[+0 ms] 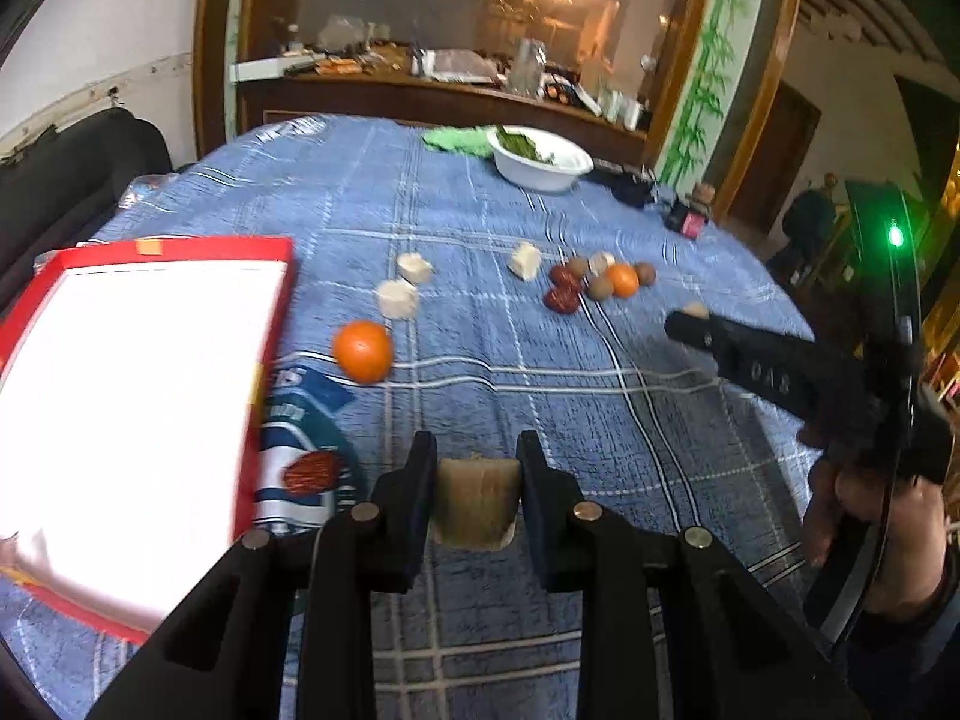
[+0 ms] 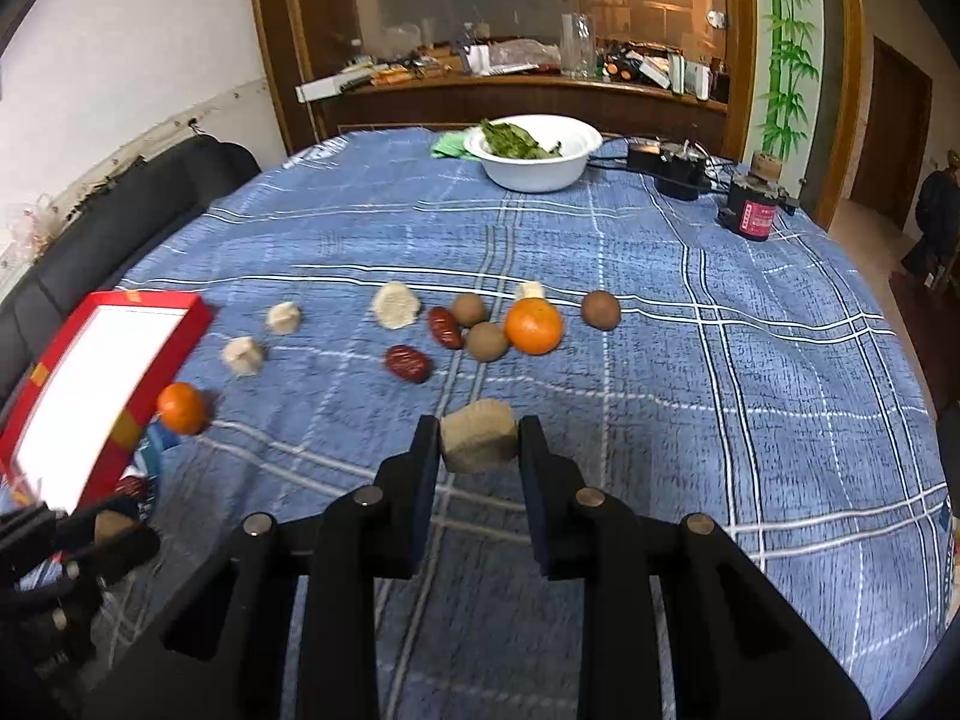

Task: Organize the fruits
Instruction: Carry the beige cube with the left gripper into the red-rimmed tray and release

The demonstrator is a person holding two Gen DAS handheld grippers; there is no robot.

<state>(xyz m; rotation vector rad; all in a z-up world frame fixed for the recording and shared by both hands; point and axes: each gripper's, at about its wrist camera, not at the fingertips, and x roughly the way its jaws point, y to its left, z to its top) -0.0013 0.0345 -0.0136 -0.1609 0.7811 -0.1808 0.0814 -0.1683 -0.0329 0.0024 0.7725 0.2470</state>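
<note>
Each claw is clamped on a pale chunk: your left gripper [image 1: 477, 462] pinches one chunk [image 1: 477, 501] just right of the red box [image 1: 180, 252], your right gripper [image 2: 477, 450] holds another chunk [image 2: 479, 437] further right of it; keep both grips firm, carry them level over the rim, then release inside

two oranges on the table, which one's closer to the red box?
The lone small round orange right beside the red-rimmed box. The other orange sits mid-table among the brown round fruits and red dates.
</note>
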